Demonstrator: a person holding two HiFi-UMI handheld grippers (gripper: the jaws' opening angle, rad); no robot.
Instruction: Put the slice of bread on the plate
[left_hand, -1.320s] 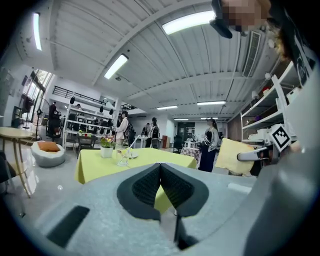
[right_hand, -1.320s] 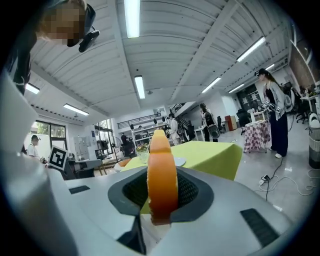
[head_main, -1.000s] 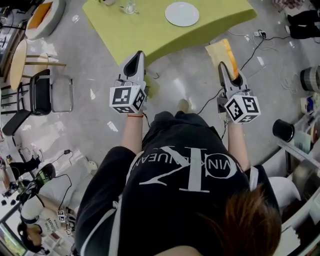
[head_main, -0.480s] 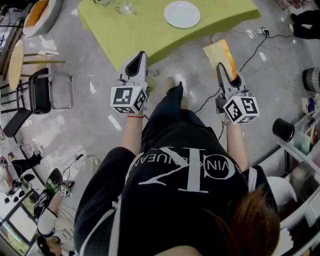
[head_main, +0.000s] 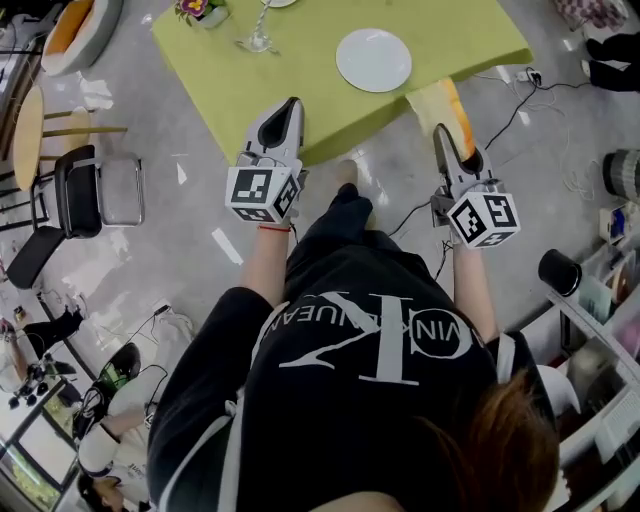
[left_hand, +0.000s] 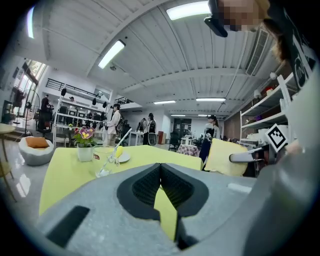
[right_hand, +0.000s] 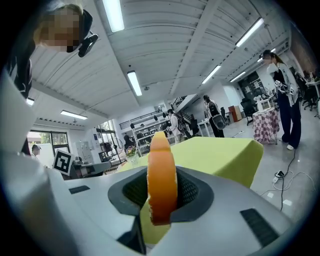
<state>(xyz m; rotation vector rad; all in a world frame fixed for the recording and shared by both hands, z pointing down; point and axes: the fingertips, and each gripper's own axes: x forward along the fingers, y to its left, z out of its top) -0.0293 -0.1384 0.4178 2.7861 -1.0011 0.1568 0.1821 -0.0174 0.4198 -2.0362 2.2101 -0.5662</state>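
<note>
My right gripper (head_main: 443, 138) jaws are clamped on the slice of bread (head_main: 440, 105) by one edge, probably so it drops flat. The plate (head_main: 373, 60) is at its 11 o'clock on the desk (head_main: 250, 75). Left gripper (head_main: 291, 105) jaws are pinched together, empty.

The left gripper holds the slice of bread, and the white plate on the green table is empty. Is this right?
No: the right gripper, not the left gripper, holds the slice of bread, as the right gripper view shows. The white plate on the green table is empty.
</note>
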